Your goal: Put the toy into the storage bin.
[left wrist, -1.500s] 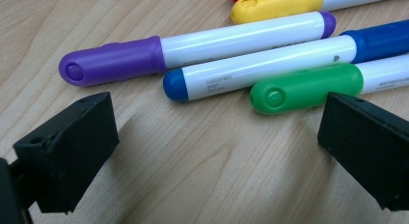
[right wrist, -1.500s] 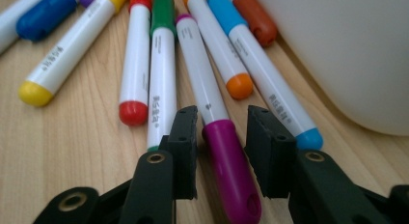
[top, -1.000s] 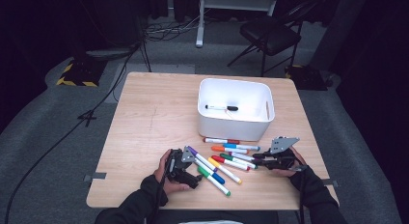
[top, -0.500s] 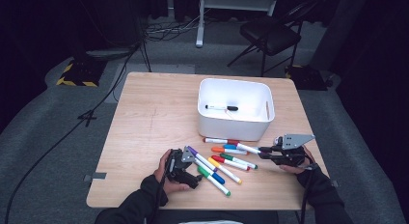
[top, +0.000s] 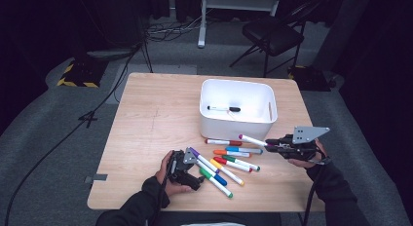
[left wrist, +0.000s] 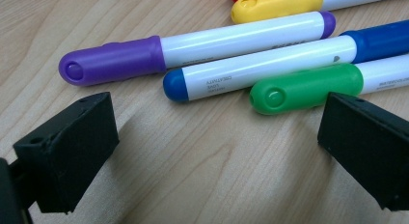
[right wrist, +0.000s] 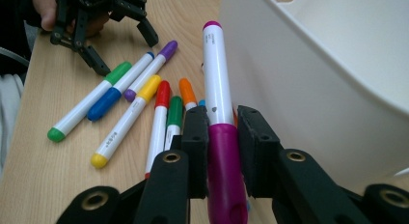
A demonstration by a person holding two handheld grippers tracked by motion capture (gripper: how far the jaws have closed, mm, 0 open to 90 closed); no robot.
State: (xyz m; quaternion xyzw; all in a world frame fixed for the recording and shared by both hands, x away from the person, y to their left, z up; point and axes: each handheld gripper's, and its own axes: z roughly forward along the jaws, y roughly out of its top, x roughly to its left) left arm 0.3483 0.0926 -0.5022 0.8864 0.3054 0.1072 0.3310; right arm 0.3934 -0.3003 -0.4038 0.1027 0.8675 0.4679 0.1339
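Several coloured markers point(top: 229, 160) lie loose on the wooden table point(top: 151, 119), in front of a white bin point(top: 237, 122). A black marker point(top: 223, 109) lies inside the bin. My right gripper point(top: 269, 142) is shut on a magenta-capped marker point(top: 252, 140), held above the table just right of the pile. In the right gripper view that marker point(right wrist: 214, 74) points forward beside the bin's wall point(right wrist: 313, 79). My left gripper point(top: 195, 166) rests on the table at the pile's left end, open. Its jaws stand wide apart before the purple point(left wrist: 193, 45), blue point(left wrist: 270, 64) and green point(left wrist: 308, 86) markers.
A black chair point(top: 272, 36) and cables stand on the floor beyond the table. The table's left half is bare wood. The right gripper view also shows the left gripper point(right wrist: 124, 52) in a hand at the far end of the pile.
My right gripper has risen off the pile and drawn back to the right with the magenta marker in it. The left gripper has stayed put.
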